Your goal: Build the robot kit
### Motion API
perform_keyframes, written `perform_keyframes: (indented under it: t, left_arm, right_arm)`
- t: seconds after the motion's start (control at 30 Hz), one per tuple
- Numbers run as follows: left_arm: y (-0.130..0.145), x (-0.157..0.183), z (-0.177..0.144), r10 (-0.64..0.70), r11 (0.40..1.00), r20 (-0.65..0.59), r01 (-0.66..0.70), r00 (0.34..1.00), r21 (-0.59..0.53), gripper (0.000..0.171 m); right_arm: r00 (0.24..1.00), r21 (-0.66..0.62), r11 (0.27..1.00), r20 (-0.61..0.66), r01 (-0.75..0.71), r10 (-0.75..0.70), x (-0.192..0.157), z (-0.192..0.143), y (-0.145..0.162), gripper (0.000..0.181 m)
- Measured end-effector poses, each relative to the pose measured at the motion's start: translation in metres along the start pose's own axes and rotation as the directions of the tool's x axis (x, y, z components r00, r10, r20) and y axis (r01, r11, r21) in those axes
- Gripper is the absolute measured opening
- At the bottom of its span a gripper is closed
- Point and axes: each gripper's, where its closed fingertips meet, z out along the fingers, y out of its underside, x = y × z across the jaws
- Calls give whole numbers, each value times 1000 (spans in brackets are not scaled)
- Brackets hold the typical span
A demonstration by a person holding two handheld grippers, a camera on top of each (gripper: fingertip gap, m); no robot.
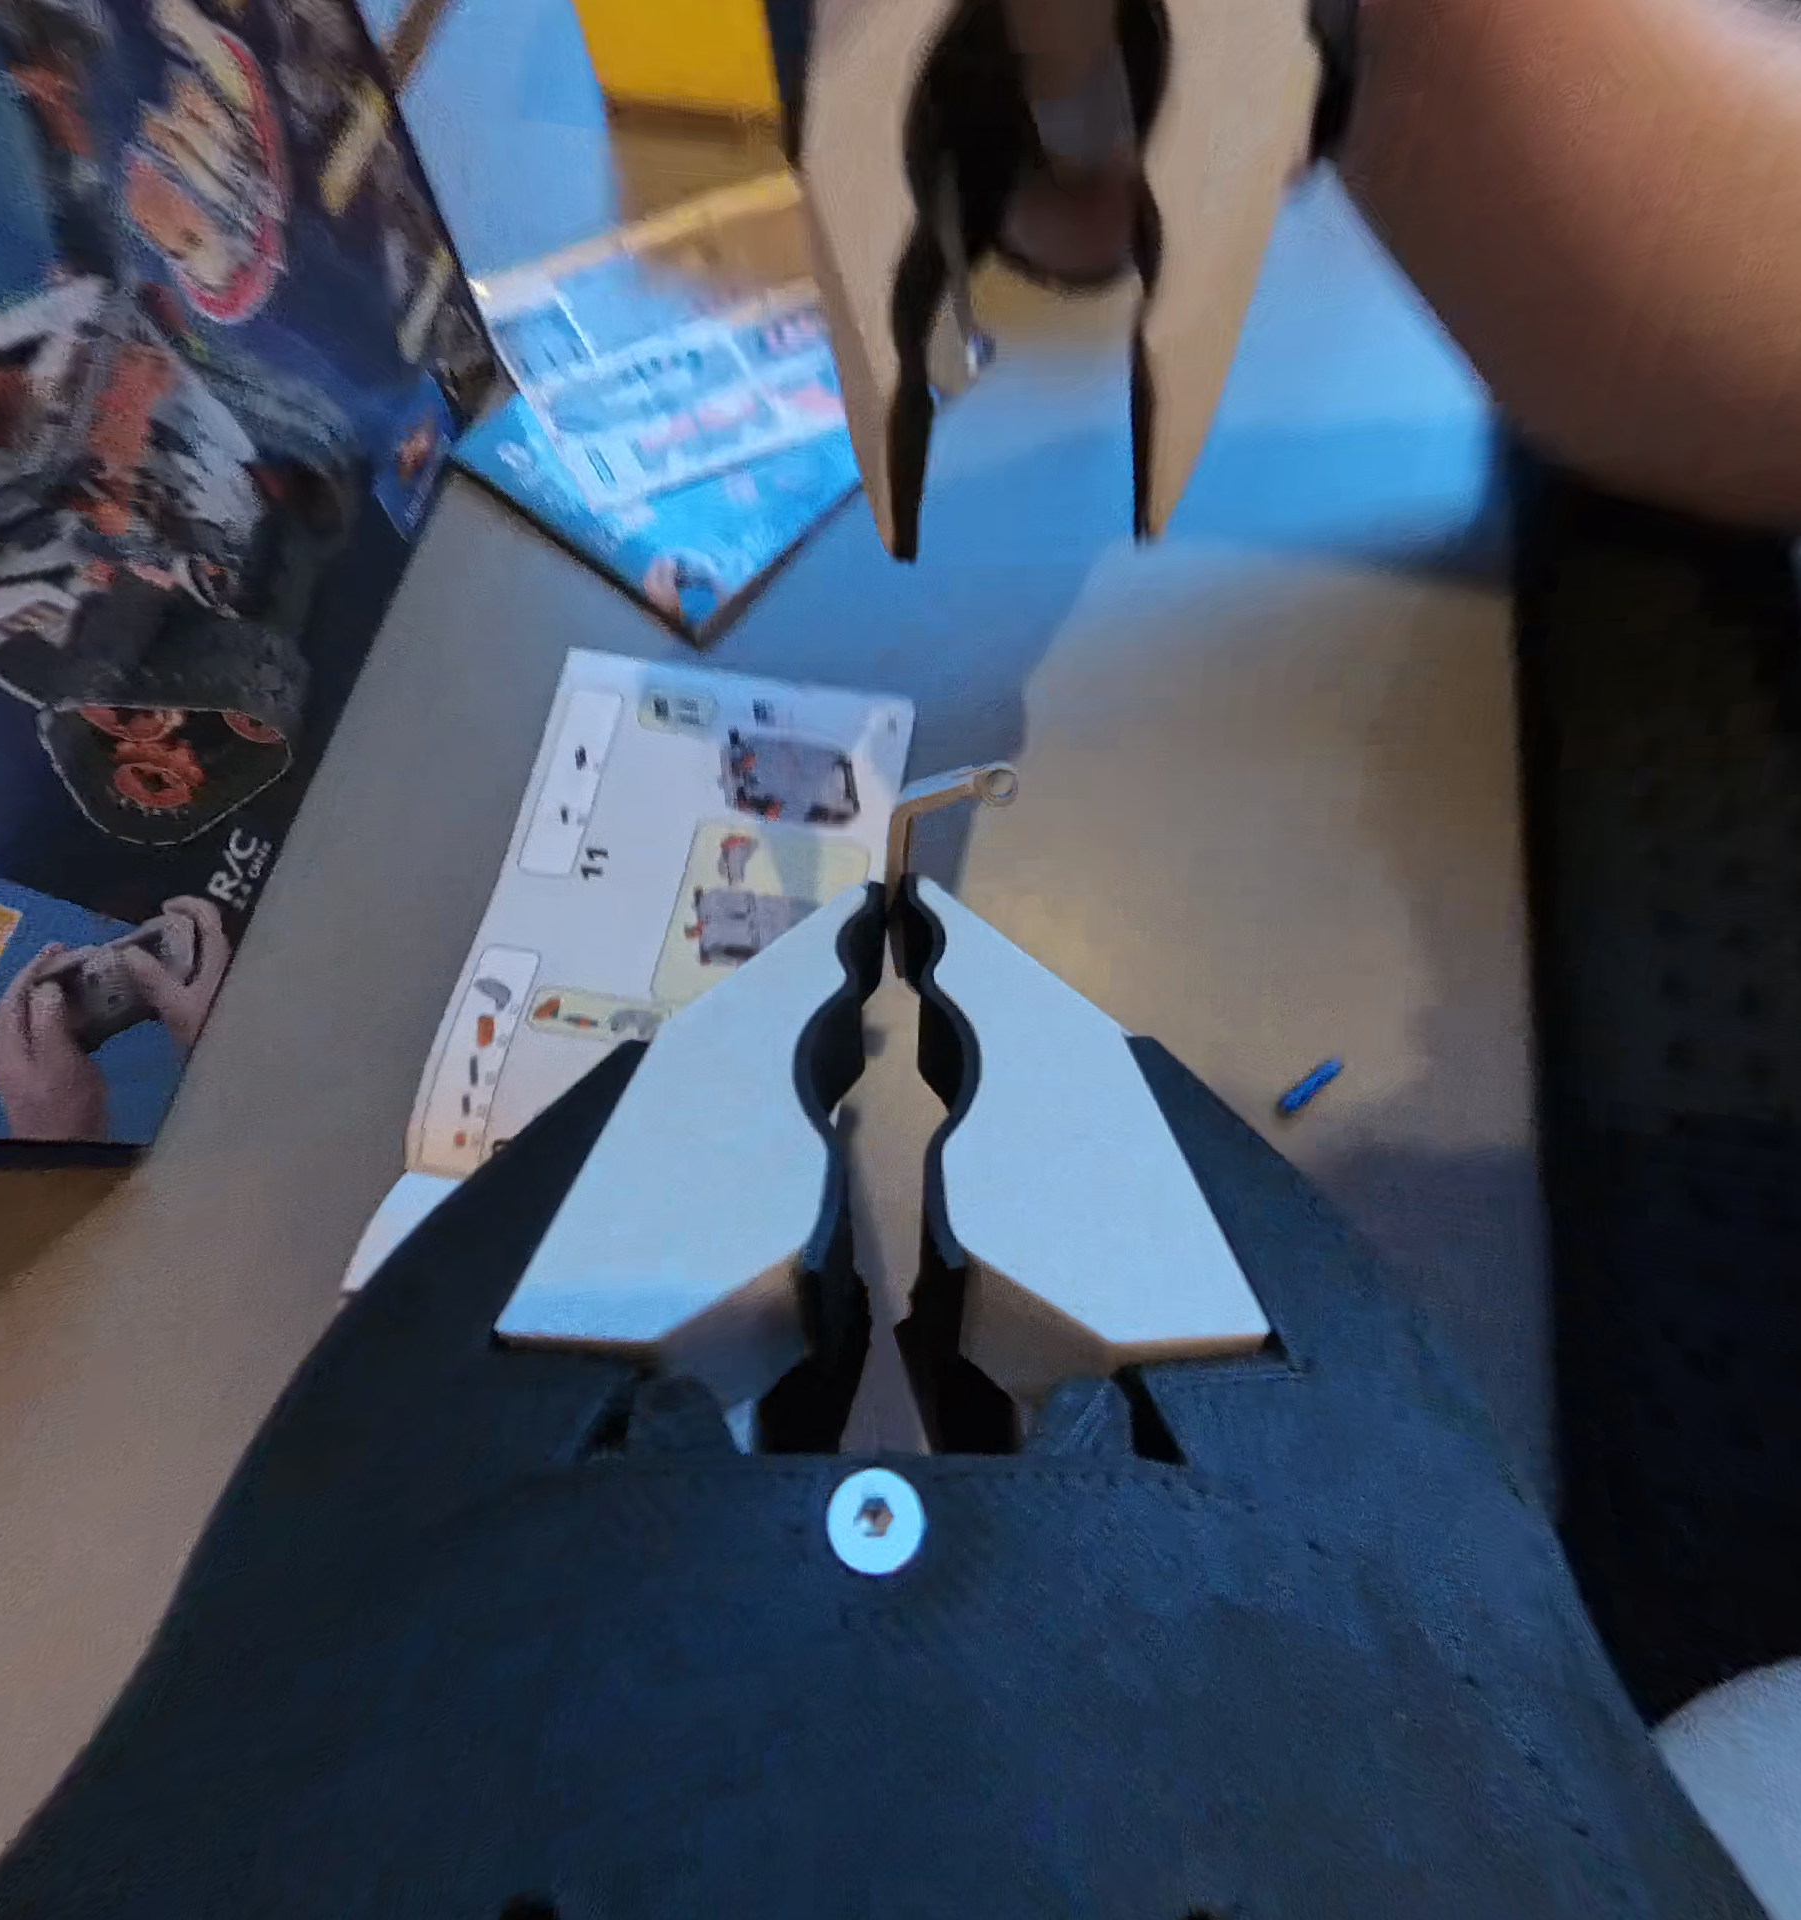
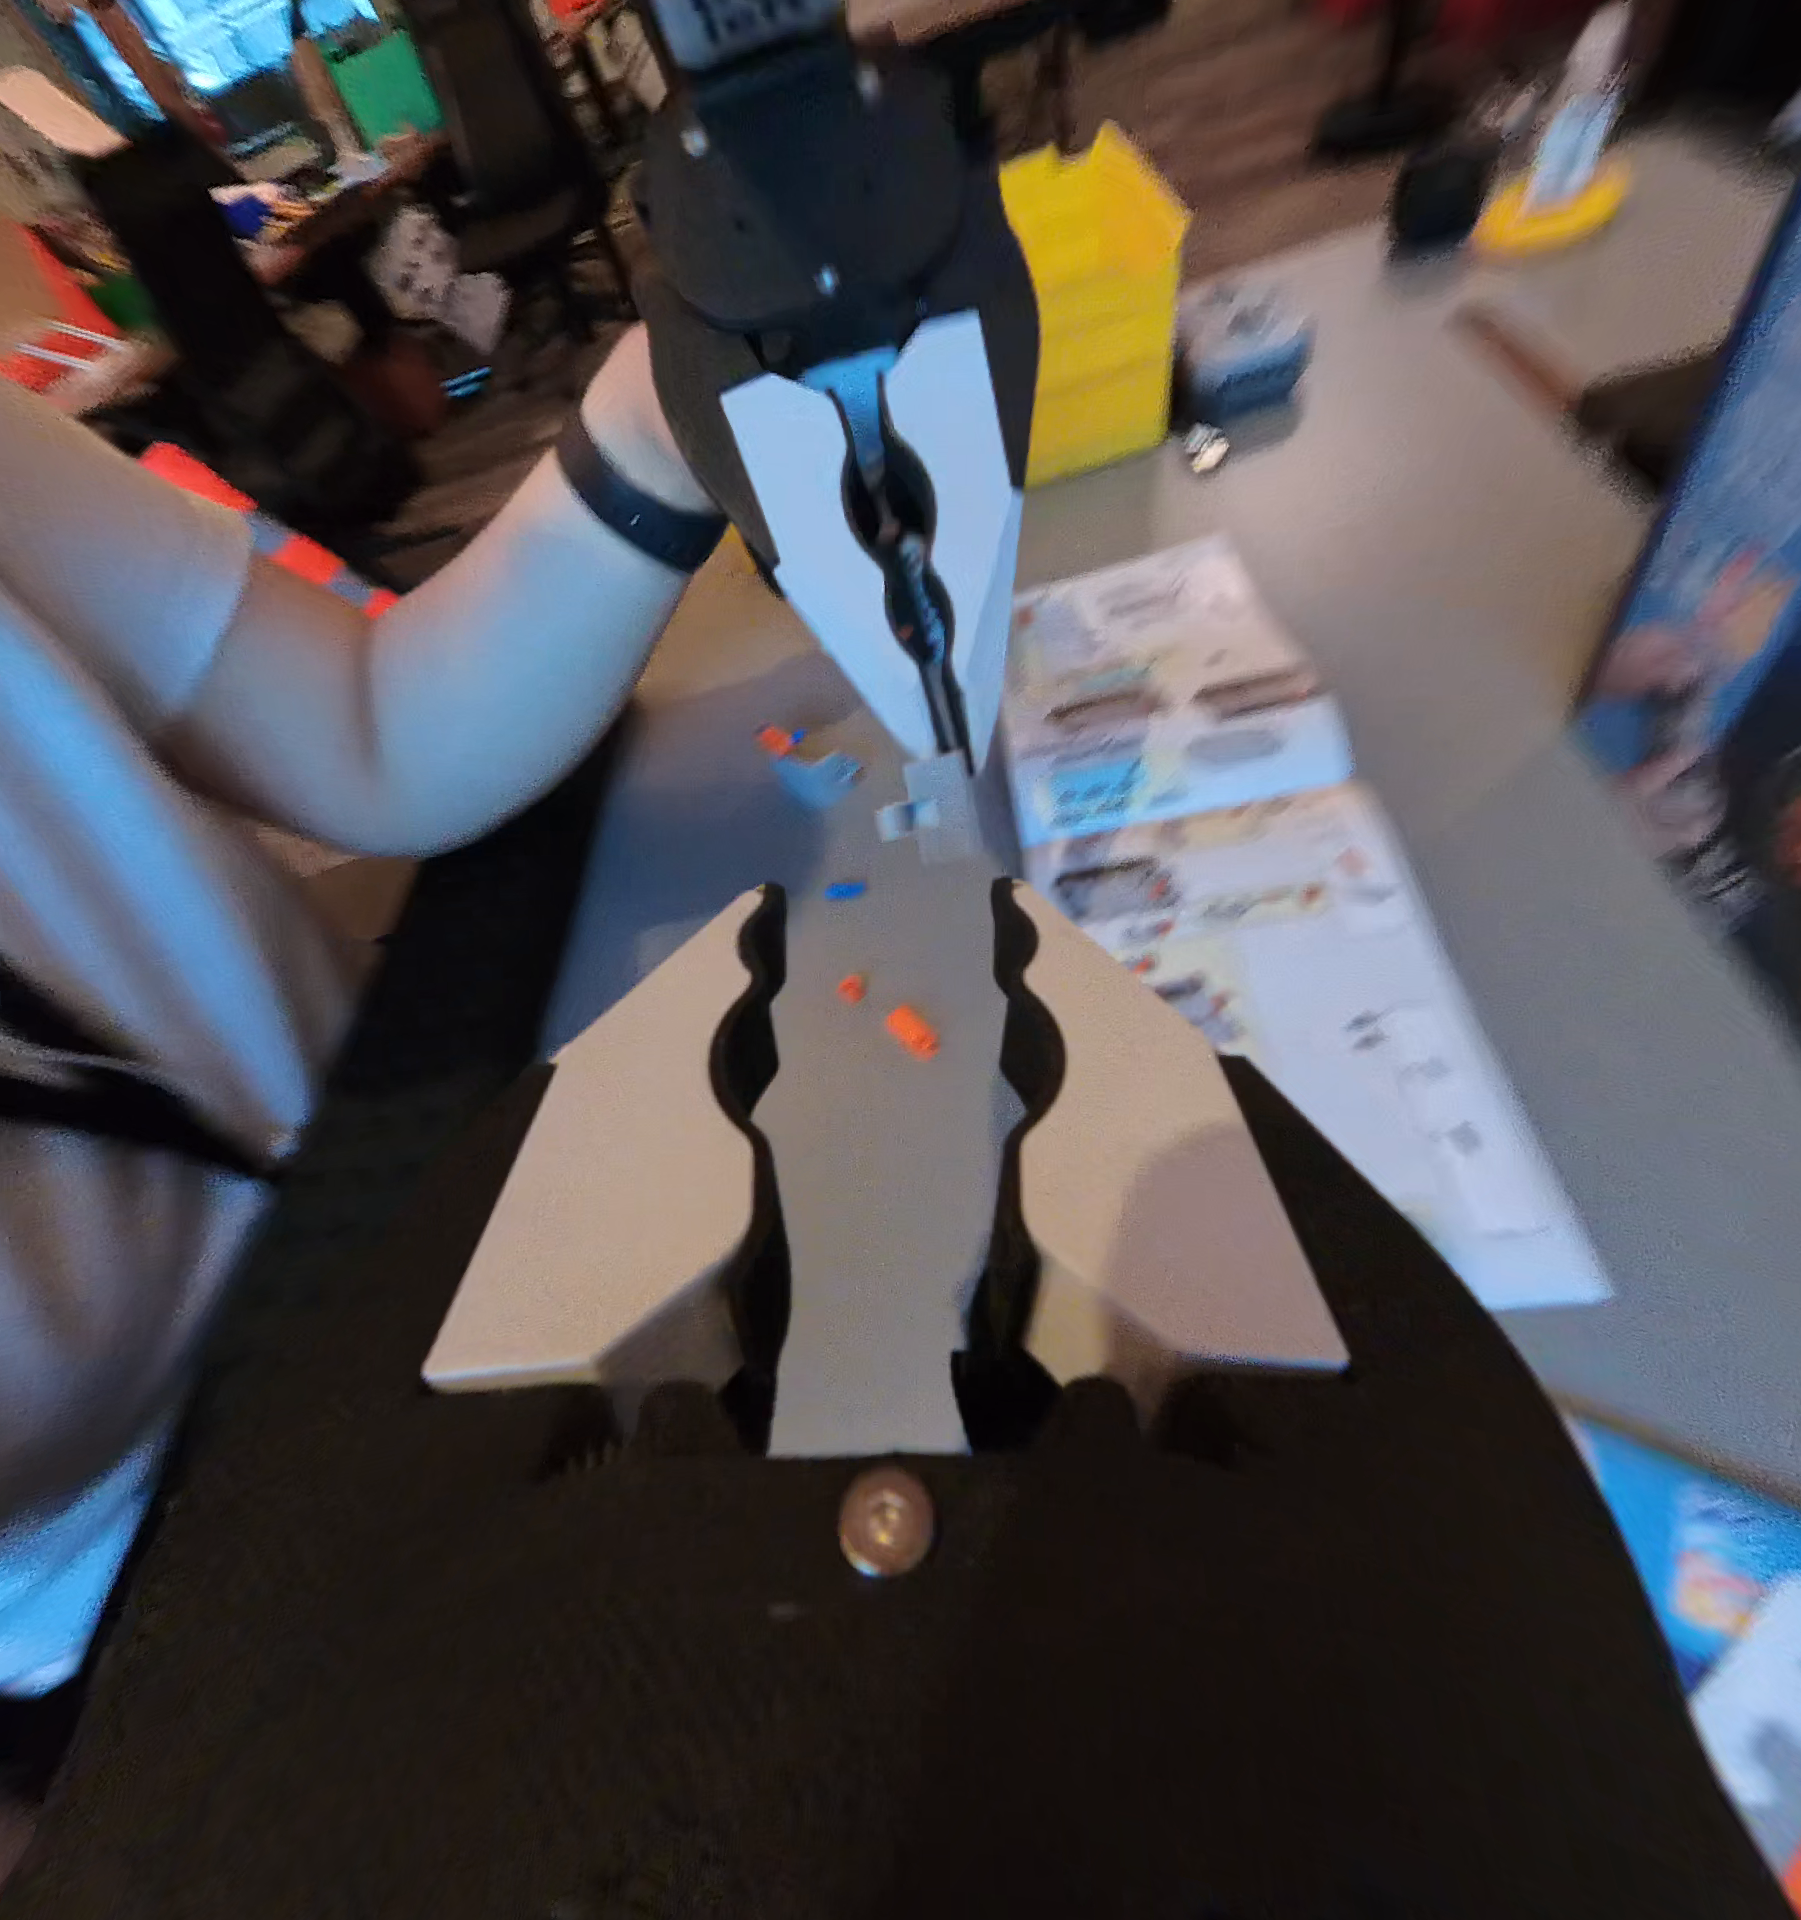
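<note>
My left gripper [image 1: 896, 896] is shut on a light grey angled toy beam [image 1: 943, 816], pinched at the fingertips above the table [image 1: 1239, 831]. The beam's bent end sticks out forward, over the edge of an open instruction booklet [image 1: 667, 883]. My right gripper [image 2: 888, 894] is open and empty above the table, with two small orange pieces [image 2: 911, 1031] and a blue pin [image 2: 844, 890] lying below its gap. The left wrist view shows it [image 1: 1023, 540] opposite, pointing down at the table. The right wrist view shows the left gripper [image 2: 953, 753] holding the grey beam [image 2: 927, 805].
A large dark toy box [image 1: 148, 520] stands at the left, with a blue leaflet [image 1: 667, 416] beside it. A blue pin [image 1: 1309, 1086] lies right of my left gripper. A yellow bin [image 2: 1093, 301] stands at the far table edge. A person's arm [image 2: 356, 675] reaches in from the left. Some 6 centimeters of space lies between my two pairs of fingers. The blue pin [image 2: 844, 890] is about 15 centimeters from my left fingertips.
</note>
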Motion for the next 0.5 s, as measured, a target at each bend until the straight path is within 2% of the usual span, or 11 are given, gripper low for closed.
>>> perform_keyframes:
  t: [0.07,0.13,0.2,0.27,0.37,0.4,0.43,0.5]
  left_arm:
    - [11,11,7,149,985,4,-148,989,-86,0]
    - [11,17,13,295,950,31,-290,955,-114,1]
    - [6,19,17,397,912,68,-386,915,-137,1]
    - [1,22,19,451,887,84,-436,888,-154,1]
    - [-9,18,17,537,839,167,-503,827,-207,1]
    - [-10,23,18,564,820,158,-529,810,-218,1]
    - [-11,26,19,587,804,152,-550,795,-227,1]
    - [-12,29,22,627,770,147,-580,765,-267,1]
  right_arm:
    - [997,-31,997,16,-73,74,5,-1,13,38]
    - [993,-5,993,22,-120,120,14,3,16,38]
    - [961,3,967,109,-256,254,12,12,18,36]
    - [877,3,898,216,-441,430,13,20,19,38]
    - [690,47,732,381,-679,616,22,22,10,38]
    - [656,42,701,396,-712,642,24,22,10,37]
    - [653,19,704,390,-710,649,22,23,14,38]
    - [688,-51,742,336,-669,643,14,27,26,44]
